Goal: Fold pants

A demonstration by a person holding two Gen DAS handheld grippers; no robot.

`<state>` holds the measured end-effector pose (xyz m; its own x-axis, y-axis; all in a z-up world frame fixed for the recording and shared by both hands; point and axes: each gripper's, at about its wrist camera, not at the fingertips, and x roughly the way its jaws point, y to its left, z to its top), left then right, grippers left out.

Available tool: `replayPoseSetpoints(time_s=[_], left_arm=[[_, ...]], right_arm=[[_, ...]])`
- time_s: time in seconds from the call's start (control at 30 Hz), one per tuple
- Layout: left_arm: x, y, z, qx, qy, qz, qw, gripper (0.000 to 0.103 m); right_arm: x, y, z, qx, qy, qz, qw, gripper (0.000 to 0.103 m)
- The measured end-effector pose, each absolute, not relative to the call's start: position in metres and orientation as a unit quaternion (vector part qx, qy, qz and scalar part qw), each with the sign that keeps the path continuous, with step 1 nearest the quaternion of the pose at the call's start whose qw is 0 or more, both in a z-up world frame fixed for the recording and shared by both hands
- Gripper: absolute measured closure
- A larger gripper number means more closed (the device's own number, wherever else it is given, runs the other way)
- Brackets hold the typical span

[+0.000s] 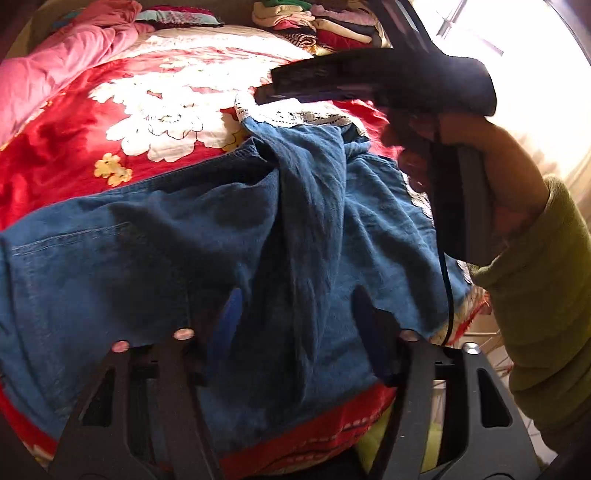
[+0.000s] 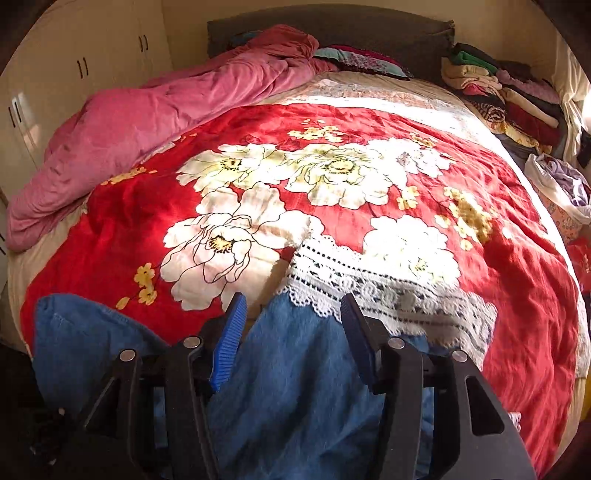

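Blue denim pants [image 1: 155,251] with a white lace hem [image 1: 295,114] lie rumpled on the red floral blanket [image 1: 55,155]. My left gripper [image 1: 295,314] is open, its jaws wide apart just above a raised fold of the denim. My right gripper [image 2: 293,317] is open over the pants [image 2: 295,387], close to the lace hem [image 2: 388,291]. The right gripper's body [image 1: 388,77] and the hand holding it show at the upper right of the left wrist view, above the lace end.
A pink duvet [image 2: 122,136] is bunched along the bed's far left. A stack of folded clothes [image 2: 498,96] sits at the far right by the headboard [image 2: 332,33]. A bag of laundry [image 2: 557,184] lies off the right edge. Cupboards [image 2: 74,74] stand at left.
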<state>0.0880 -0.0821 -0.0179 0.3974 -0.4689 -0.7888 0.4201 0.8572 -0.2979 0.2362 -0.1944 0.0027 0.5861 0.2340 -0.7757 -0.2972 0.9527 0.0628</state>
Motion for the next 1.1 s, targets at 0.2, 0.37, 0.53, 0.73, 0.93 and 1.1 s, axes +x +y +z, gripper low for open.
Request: replayPoseSetpoints(time_s=[0.2, 0.37, 0.53, 0.73, 0.93, 1.1], left_arm=[[0.097, -0.094, -0.035, -0.013, 0.498, -0.277, 0.822, 0.094], [0.095, -0.093, -0.035, -0.013, 0.497, -0.281, 0.821, 0.094], [0.092, -0.092, -0.035, -0.012, 0.494, -0.283, 0.822, 0.094], [0.093, -0.087, -0.028, -0.008, 0.486, -0.28, 0.828, 0.089], [0.089, -0.087, -0.025, -0.006, 0.48, -0.271, 0.834, 0.089], [0.089, -0.088, -0.021, 0.001, 0.47, -0.273, 0.84, 0.096]], right_arm=[[0.29, -0.181, -0.024, -0.039, 0.463, 0.129, 0.876, 0.051], [0.309, -0.181, -0.045, -0.048, 0.474, 0.106, 0.873, 0.054], [0.295, -0.204, -0.038, -0.008, 0.453, 0.107, 0.885, 0.091], [0.245, -0.255, -0.001, 0.051, 0.405, 0.092, 0.908, 0.094], [0.173, -0.319, 0.034, 0.119, 0.358, 0.068, 0.924, 0.094], [0.116, -0.368, 0.042, 0.179, 0.341, 0.051, 0.921, 0.094]])
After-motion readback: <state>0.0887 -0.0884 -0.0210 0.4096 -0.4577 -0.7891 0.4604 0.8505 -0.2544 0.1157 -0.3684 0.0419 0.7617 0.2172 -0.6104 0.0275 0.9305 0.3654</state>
